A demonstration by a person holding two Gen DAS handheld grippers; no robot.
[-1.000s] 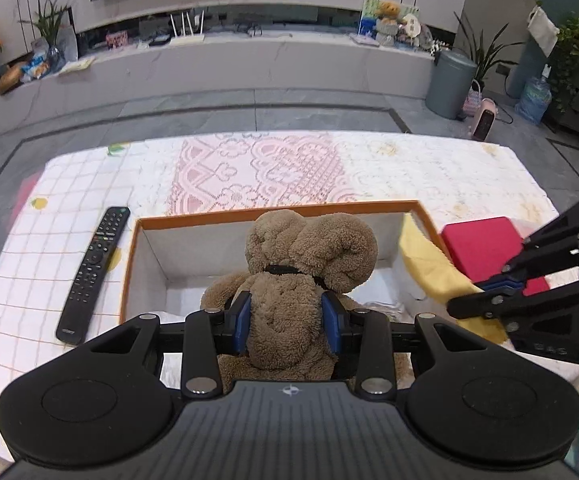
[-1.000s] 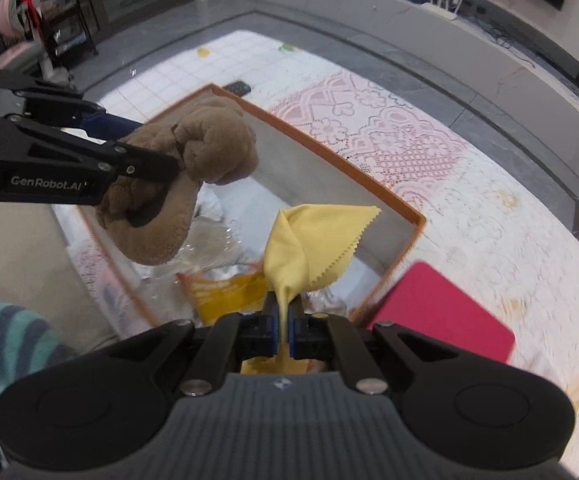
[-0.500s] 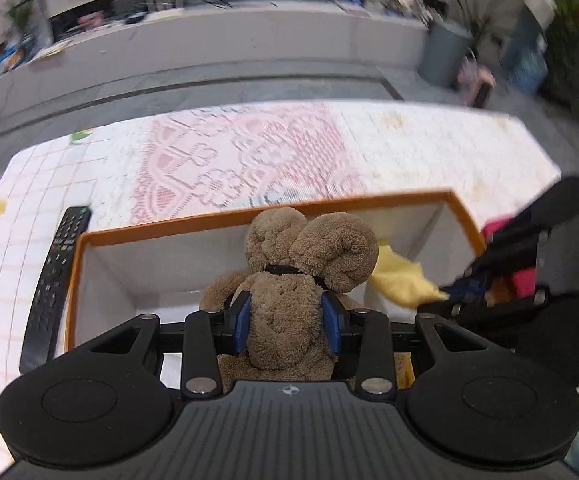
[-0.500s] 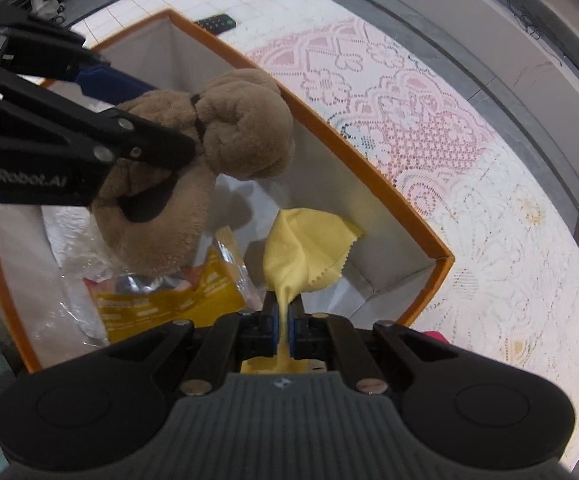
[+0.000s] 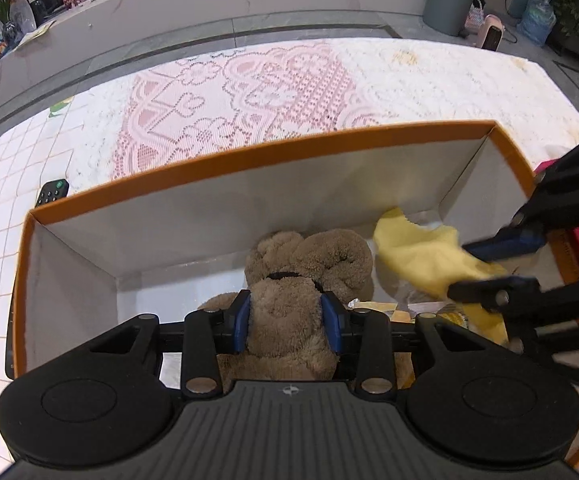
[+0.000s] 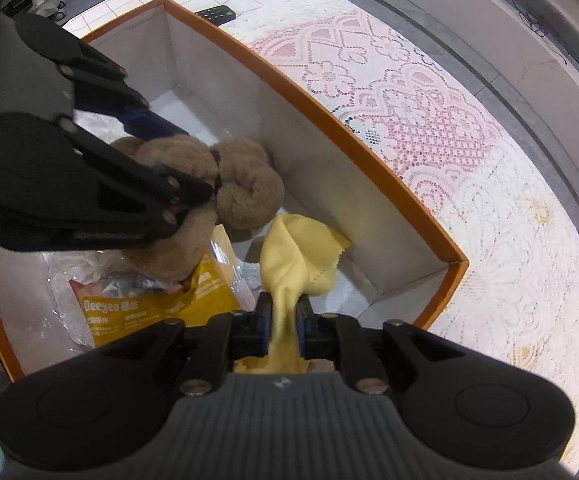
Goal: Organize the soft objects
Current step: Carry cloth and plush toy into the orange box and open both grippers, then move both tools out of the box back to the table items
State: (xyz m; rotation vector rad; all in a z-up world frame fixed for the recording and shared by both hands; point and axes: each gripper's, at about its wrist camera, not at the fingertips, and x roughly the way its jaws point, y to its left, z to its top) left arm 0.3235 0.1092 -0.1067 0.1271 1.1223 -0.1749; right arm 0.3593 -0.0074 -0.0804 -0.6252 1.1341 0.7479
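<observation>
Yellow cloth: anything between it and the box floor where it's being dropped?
Nothing solid. The yellow cloth hangs between the opening jaws of the right gripper, inside the orange box near its far corner. Below lie crinkled plastic and a yellow packet; the plush bear in the left gripper sits beside it.
</observation>
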